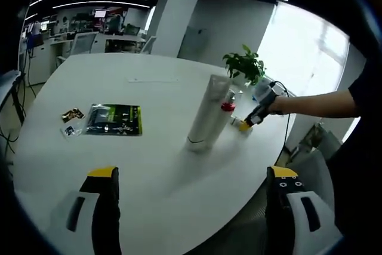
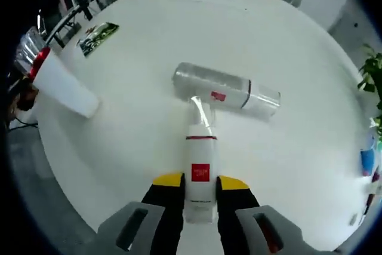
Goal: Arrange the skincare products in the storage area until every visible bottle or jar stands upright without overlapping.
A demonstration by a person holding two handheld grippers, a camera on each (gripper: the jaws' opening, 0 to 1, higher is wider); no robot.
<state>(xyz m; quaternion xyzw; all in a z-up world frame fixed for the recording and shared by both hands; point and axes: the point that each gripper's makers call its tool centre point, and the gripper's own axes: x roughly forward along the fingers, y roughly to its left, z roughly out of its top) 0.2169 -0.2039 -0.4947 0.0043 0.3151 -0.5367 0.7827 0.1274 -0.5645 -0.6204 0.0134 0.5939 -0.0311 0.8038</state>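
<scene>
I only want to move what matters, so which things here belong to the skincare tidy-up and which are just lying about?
Part of the job: tall white tube; red-capped bottle; clear bottle lying on its side; small white bottle held in the right gripper fingers.
Lying about: green packet; small sachets; potted plant.

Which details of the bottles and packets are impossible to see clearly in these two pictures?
- Left gripper view: print on the green packet and small sachets is too small to read.
- Left gripper view: the white tube hides most of the red-capped bottle.
- Right gripper view: the right gripper covers the lower sides of the white bottle; its red label is blurred.
- Right gripper view: the lying clear bottle has unreadable text.
</scene>
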